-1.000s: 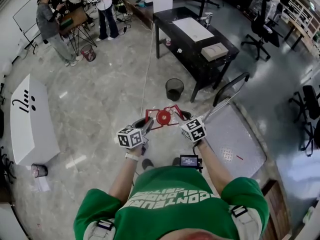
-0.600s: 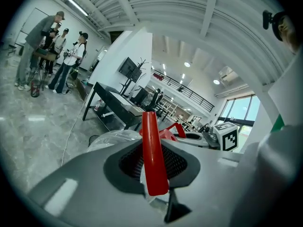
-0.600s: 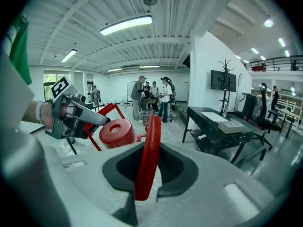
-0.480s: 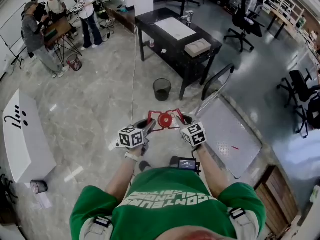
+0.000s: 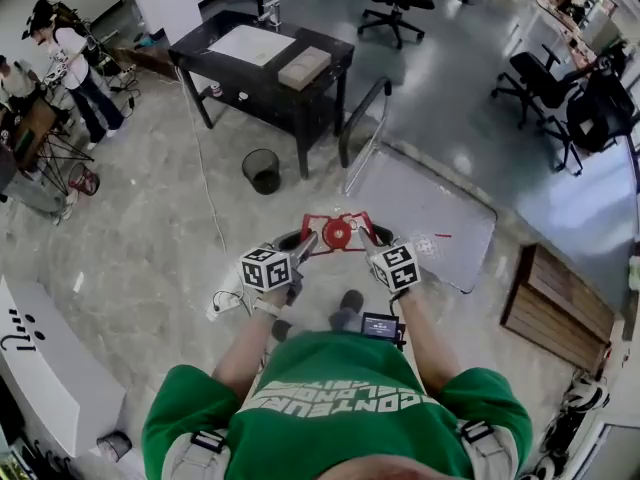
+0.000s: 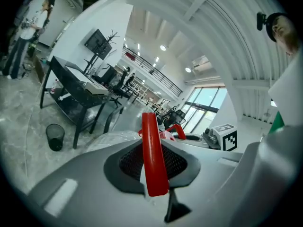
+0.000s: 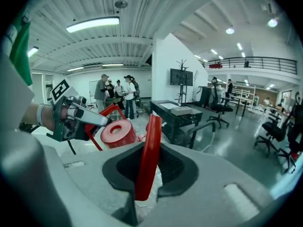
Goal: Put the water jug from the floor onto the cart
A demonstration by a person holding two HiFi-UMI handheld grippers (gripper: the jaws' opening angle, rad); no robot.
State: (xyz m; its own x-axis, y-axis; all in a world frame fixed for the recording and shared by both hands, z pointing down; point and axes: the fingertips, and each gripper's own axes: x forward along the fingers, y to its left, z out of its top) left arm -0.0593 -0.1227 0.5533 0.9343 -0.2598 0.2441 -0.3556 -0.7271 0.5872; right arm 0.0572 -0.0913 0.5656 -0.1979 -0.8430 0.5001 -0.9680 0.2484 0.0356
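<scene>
Left gripper (image 5: 303,246): out in front, pointing forward and slightly down; jaws clamped on red handle (image 6: 152,150).
Right gripper (image 5: 368,240): beside left, tilted down more; jaws clamped on second red handle (image 7: 147,150).
Left forearm (image 5: 250,340): bare, stretched forward, white wristband (image 5: 263,313).
Right forearm (image 5: 425,336): bare, stretched forward, angled inward.
Spacing: tips converge, near each other.

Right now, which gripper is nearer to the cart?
Right. The right gripper grips the water jug on the side facing the cart; the left gripper grips the jug's opposite side, farther from it.
</scene>
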